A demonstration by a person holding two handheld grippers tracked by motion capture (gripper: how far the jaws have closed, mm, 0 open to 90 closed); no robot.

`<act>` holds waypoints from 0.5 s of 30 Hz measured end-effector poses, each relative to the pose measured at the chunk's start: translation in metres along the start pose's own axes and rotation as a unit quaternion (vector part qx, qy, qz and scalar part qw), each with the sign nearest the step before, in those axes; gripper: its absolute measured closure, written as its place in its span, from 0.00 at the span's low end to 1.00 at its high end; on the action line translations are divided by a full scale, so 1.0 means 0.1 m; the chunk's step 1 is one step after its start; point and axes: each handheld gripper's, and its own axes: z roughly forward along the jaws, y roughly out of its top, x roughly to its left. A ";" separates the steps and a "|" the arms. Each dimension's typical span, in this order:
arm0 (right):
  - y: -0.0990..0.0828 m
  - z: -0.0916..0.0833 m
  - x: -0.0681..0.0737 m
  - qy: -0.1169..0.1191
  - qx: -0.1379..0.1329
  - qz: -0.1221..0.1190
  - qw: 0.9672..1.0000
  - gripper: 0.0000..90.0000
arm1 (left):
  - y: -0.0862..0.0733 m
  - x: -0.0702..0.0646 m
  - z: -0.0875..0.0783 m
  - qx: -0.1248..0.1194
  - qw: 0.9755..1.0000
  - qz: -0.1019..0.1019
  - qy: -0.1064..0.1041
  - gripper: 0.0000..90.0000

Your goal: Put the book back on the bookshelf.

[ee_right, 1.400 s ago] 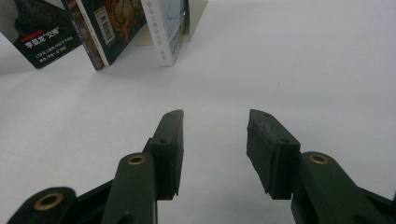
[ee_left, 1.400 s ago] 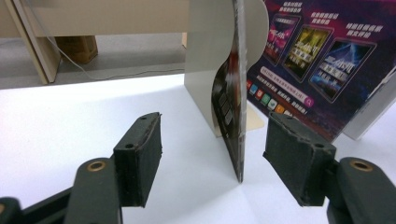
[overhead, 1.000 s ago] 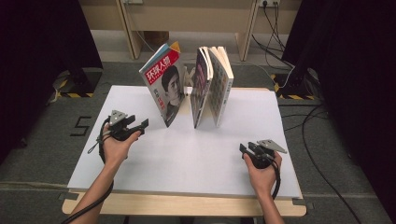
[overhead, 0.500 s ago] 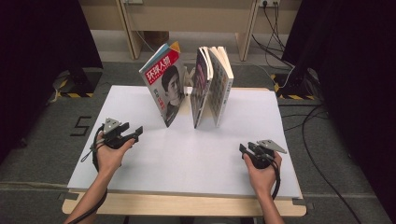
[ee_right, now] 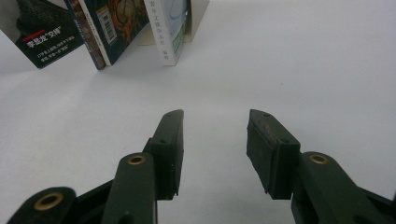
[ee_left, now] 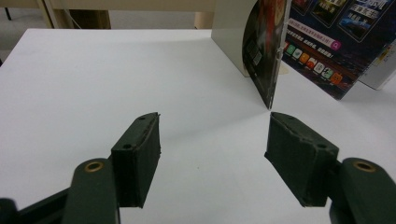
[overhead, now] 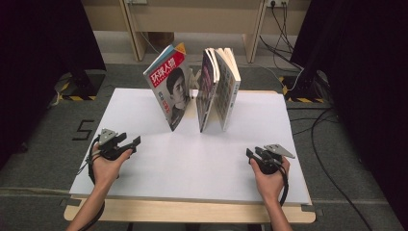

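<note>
— Where do the books stand against the two grippers?

— In the high view the magazine point(overhead: 169, 86) with a face on its cover leans in the upper middle of the frame, and the group of upright books point(overhead: 219, 86) stands just to its right. The left gripper point(overhead: 129, 143) sits at lower left, the right gripper point(overhead: 251, 155) at lower right — both well apart from the books, with bare white table point(overhead: 192, 163) between.

— And the jaws?

— Both pairs are spread with nothing between them. In the left gripper view the left gripper point(ee_left: 215, 135) has white table between its pads, and the thin edge of the magazine point(ee_left: 266, 51) stands beyond, at upper right, above the right-hand pad but not touching it. In the right gripper view the right gripper point(ee_right: 215, 126) is spread the same way; the books point(ee_right: 112, 28) are off at the upper left, far from its tips.

— What can't you make out?

— The book tops are cut off by the frame's upper edge in both gripper views. A cream panel point(ee_left: 231, 32) behind the magazine is partly hidden, and I can't tell if it is a bookend or a cover. From above, how many volumes make up the right-hand group is hard to count. The person's forearms are cut off at the bottom edge.
</note>
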 end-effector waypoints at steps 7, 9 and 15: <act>0.00 0.00 0.01 0.001 0.002 -0.001 1.000 0.63 | -0.14 0.08 -0.06 0.004 1.000 -0.012 0.008 0.38; 0.00 0.00 0.01 0.000 0.001 -0.002 1.000 0.63 | -0.18 0.10 -0.08 0.006 1.000 -0.014 0.009 0.38; 0.00 0.01 0.02 0.002 0.002 -0.002 1.000 0.63 | -0.30 0.15 -0.11 0.007 1.000 -0.020 0.013 0.37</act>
